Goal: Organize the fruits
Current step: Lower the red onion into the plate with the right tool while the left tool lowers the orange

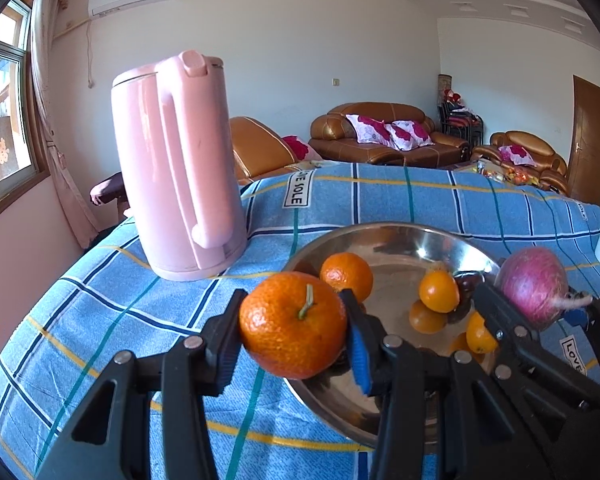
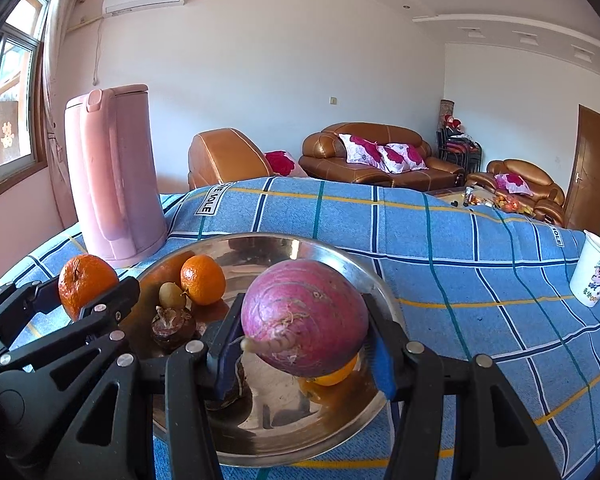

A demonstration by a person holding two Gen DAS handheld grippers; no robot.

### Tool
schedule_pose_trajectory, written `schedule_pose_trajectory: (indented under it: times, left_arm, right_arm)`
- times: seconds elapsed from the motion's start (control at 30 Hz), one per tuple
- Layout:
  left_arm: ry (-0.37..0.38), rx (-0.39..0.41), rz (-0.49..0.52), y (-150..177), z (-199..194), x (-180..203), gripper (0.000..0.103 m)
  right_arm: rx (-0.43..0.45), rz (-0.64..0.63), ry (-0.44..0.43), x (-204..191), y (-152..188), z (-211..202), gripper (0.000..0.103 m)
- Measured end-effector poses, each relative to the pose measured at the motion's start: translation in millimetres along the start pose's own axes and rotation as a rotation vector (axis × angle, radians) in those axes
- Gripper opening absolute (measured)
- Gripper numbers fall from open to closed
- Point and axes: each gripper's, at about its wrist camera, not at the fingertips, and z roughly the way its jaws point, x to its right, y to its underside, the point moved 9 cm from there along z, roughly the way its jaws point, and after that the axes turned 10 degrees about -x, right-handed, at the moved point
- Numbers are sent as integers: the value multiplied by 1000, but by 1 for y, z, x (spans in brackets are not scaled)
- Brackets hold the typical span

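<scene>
My left gripper [image 1: 294, 330] is shut on a large orange [image 1: 292, 324] and holds it over the near-left rim of a steel bowl [image 1: 396, 236]. My right gripper [image 2: 304, 334] is shut on a purple round vegetable [image 2: 304, 316] above the same bowl [image 2: 260, 246]. Each gripper shows in the other's view: the orange [image 2: 86, 282] at the left, the purple vegetable [image 1: 534, 286] at the right. Inside the bowl lie a mandarin [image 2: 203, 280], a small pale fruit [image 2: 171, 295], a brown bulb [image 2: 174, 326], and small oranges [image 1: 439, 291].
A tall pink kettle [image 1: 176, 172] stands on the blue checked cloth [image 2: 460, 260] left of the bowl. A white printed cup [image 2: 594, 272] sits at the cloth's right edge. Brown sofas [image 2: 380, 156] and a door [image 2: 592, 168] are far behind.
</scene>
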Motion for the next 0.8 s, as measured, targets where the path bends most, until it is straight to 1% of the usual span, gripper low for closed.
schedule_pose_trajectory:
  times: [0.13, 0.27, 0.37, 0.53, 0.63, 0.8]
  left_arm:
    - [-1, 25, 15, -12, 0, 8, 47]
    - [19, 11, 5, -15, 12, 19, 47]
    - [12, 18, 7, -17, 19, 24, 47]
    - [30, 10, -8, -19, 28, 23, 47]
    - [56, -1, -30, -20, 33, 19, 47]
    - [84, -20, -44, -24, 42, 20, 47]
  right_arm:
    - [-1, 40, -5, 9, -1, 1, 56]
    - [-11, 81, -4, 20, -2, 4, 56]
    - [-28, 97, -2, 25, -3, 9, 56]
    - [-20, 82, 23, 29, -13, 15, 56]
    - [-17, 78, 29, 31, -20, 20, 56]
    - [-36, 65, 24, 25, -26, 32, 56]
